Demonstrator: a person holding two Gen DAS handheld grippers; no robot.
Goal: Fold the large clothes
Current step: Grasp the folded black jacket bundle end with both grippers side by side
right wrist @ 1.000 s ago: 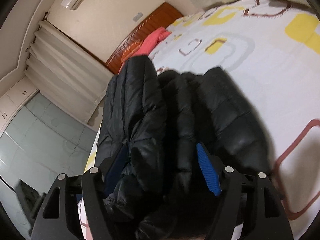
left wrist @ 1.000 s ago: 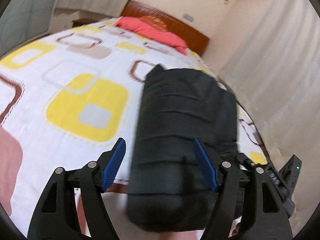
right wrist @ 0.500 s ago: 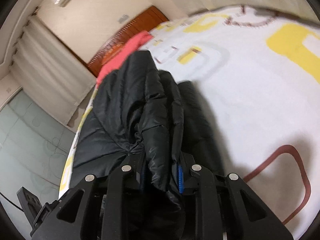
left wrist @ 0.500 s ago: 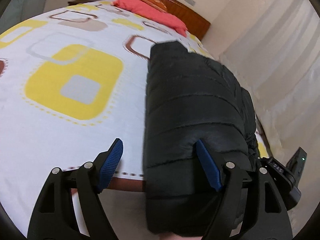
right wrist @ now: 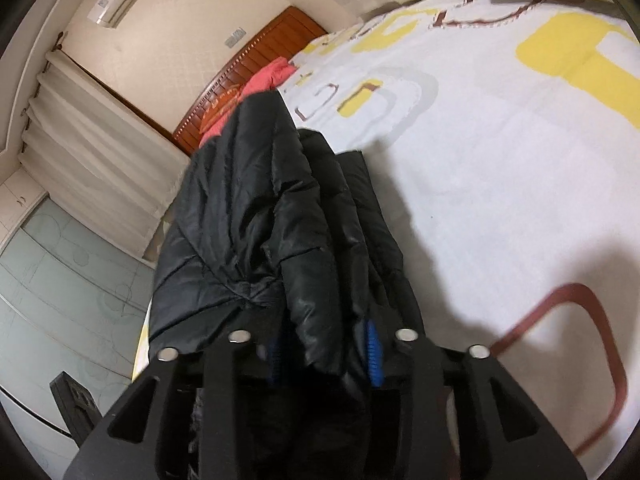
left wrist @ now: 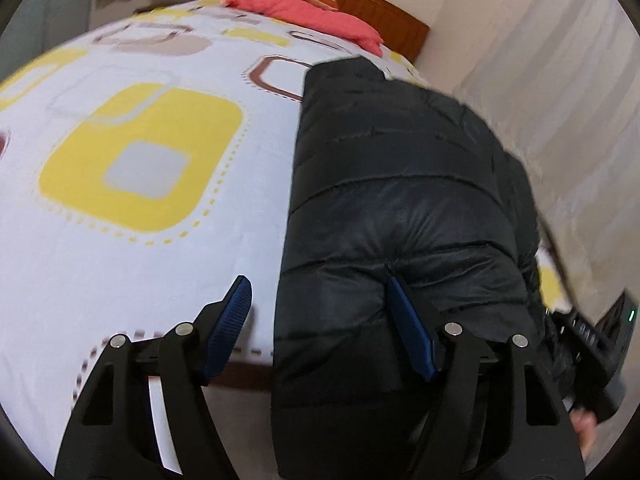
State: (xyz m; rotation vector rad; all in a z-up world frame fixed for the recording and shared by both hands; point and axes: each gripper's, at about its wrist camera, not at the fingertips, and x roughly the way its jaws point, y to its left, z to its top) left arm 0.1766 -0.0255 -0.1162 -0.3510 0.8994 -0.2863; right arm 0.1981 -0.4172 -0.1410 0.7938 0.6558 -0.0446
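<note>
Black puffer jacket (left wrist: 400, 208) lies folded along the bed (left wrist: 132, 240)'s right edge, overhanging the foot edge; wide patterned sheet lies bare leftward. Left tool (left wrist: 320, 320) is spread, straddling the jacket's side. Right tool (right wrist: 326, 344), jaws just reopening, pinches a jacket fold.

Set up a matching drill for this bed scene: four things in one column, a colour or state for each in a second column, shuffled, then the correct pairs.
Things:
1. puffer jacket
2. pillow
3. headboard
4. left gripper

Colour or state:
A. brown wood
B. jaws wide apart, one pad over the sheet, the other against the jacket
C. coral red
D. black, quilted, lying along the bed's edge

Pairs: 1-D, 2-C, 3-A, 4-B
</note>
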